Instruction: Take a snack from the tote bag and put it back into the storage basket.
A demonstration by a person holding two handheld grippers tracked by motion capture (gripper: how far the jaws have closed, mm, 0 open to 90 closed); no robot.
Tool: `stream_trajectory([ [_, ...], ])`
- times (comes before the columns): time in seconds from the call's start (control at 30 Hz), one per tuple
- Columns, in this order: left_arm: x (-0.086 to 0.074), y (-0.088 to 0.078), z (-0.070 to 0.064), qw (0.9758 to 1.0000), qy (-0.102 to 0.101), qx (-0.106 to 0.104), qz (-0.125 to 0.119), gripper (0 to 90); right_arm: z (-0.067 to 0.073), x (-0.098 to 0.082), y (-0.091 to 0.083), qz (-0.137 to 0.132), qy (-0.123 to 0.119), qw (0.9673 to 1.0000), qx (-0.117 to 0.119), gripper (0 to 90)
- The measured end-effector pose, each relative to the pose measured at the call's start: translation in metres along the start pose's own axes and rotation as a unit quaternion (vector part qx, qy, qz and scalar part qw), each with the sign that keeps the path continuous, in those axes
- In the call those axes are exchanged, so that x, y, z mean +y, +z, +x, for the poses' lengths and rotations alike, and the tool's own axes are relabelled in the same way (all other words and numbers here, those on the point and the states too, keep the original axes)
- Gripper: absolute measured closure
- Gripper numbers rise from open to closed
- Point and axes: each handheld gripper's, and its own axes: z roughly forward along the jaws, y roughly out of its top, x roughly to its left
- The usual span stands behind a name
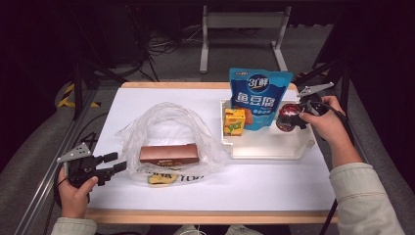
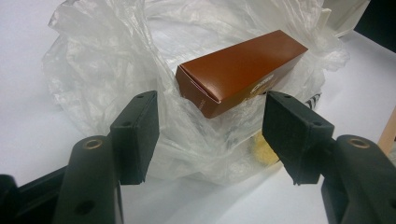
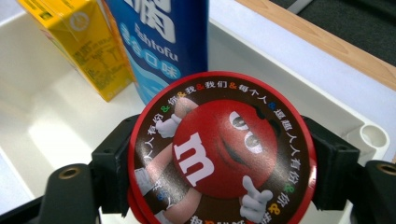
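Observation:
A round red-rimmed candy tin (image 3: 219, 151) with a red cartoon face on its lid sits between the jaws of my right gripper (image 1: 292, 117), which is shut on its sides, over the right end of the white tray (image 1: 264, 149). The tin (image 1: 288, 116) hangs beside the blue fish tofu pouch (image 1: 258, 98). A yellow drink carton (image 1: 234, 121) stands in the tray to the pouch's left. My left gripper (image 1: 113, 162) rests open at the table's left, its jaws pointing at a clear plastic bag (image 1: 166, 129). A brown box (image 2: 240, 70) lies in that bag, ahead of the open left gripper (image 2: 210, 135).
The table's wooden front edge (image 1: 210, 216) runs along the bottom. A yellow printed patch (image 1: 161, 179) shows under the bag's near side. Bare white tabletop (image 1: 274, 183) lies in front of the tray. A metal frame (image 1: 242, 29) stands on the floor beyond the table.

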Motion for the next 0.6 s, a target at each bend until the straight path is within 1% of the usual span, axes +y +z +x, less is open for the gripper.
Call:
stream_trajectory([
  [0.03, 0.000, 0.000, 0.000, 1.0000, -0.001, 0.001, 0.000, 37.2, -0.001, -0.001, 0.002, 0.001, 0.000, 1.0000, 0.000, 25.7],
  [0.07, 0.000, -0.001, 0.001, 1.0000, 0.003, 0.002, 0.001, 37.2, -0.002, -0.002, 0.003, 0.002, 0.001, 1.0000, -0.002, 25.7],
  [0.1, -0.001, -0.001, 0.000, 1.0000, -0.001, 0.000, 0.001, 37.2, -0.003, -0.003, 0.004, 0.002, 0.000, 1.0000, -0.001, 25.7],
  [0.13, -0.001, -0.001, 0.001, 1.0000, 0.002, 0.001, 0.000, 37.2, -0.004, -0.004, 0.005, 0.002, 0.001, 1.0000, -0.001, 25.7],
  [0.27, -0.001, -0.002, 0.001, 1.0000, 0.002, 0.002, 0.000, 37.2, -0.006, -0.007, 0.010, 0.006, 0.001, 1.0000, -0.003, 25.7],
  [0.37, -0.002, -0.003, 0.000, 1.0000, -0.002, 0.002, 0.000, 37.2, -0.009, -0.010, 0.016, 0.010, -0.002, 0.9999, -0.004, 25.7],
  [0.43, -0.002, -0.003, 0.001, 1.0000, 0.001, 0.002, 0.000, 37.2, -0.009, -0.011, 0.018, 0.012, -0.003, 0.9999, -0.003, 25.7],
  [0.6, -0.002, -0.003, 0.001, 1.0000, -0.002, 0.001, -0.001, 37.2, -0.010, -0.012, 0.024, 0.019, -0.003, 0.9998, 0.002, 25.7],
])
